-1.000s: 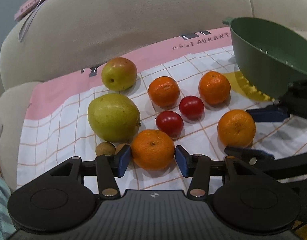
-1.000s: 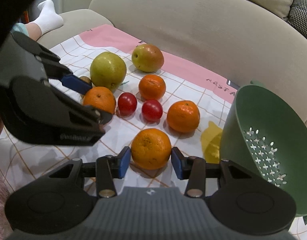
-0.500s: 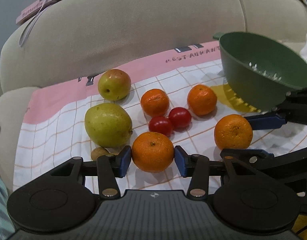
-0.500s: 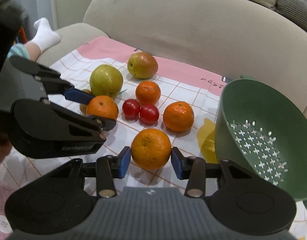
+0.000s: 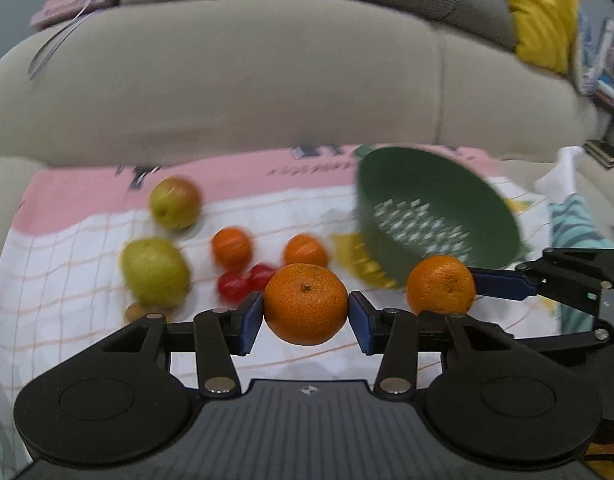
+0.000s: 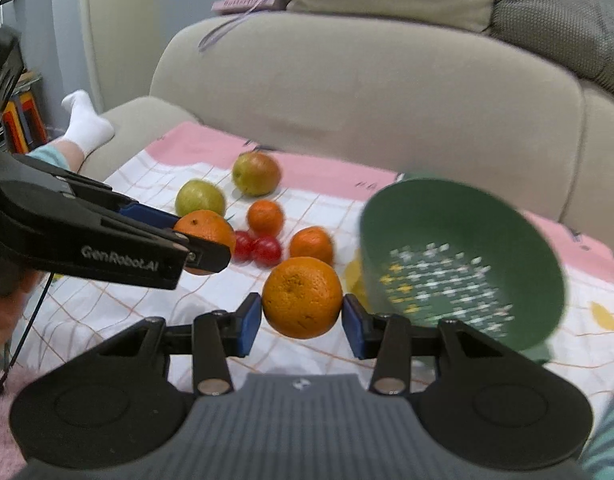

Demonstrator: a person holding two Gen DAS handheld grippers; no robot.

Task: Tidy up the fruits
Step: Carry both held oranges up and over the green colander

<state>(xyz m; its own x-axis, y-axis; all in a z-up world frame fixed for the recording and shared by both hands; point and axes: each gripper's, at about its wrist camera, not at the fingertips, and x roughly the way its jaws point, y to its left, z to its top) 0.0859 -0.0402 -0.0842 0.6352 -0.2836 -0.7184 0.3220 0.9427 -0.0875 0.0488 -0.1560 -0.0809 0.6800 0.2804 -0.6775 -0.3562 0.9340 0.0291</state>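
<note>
I have an orange in each tool. My left gripper (image 5: 306,315) has its blue pads pressed on the sides of one orange (image 5: 305,303), stem dimple facing up, and my right gripper (image 6: 302,317) is pinching a second orange (image 6: 302,297) the same way; both fruits hang clear of the checked cloth (image 5: 67,264) — no contact below them that I can see.

What the next move turns on is the green colander (image 6: 463,264). It sits ahead and to the right of both tools, tipped so its perforated bowl faces me, and its near rim is just beside my right-hand orange. So my right hand is the nearer one; from the left wrist view the right gripper and its orange (image 5: 441,285) lie between my left orange and the bowl, and I judge the right should drop first to keep the two from crowding at the rim.

The oranges are round, slightly flattened, with pebbled skin that should sit firm in the pads. The colander looks like smooth hard plastic with rows of small slots, and being tilted it may rock when fruit lands.

Left on the cloth: two more oranges (image 6: 265,216) (image 6: 311,245), two glossy red tomatoes (image 6: 257,249) touching each other, a green pear (image 6: 200,199), and a reddish-green apple (image 6: 255,173) nearer the beige sofa (image 6: 367,92)
</note>
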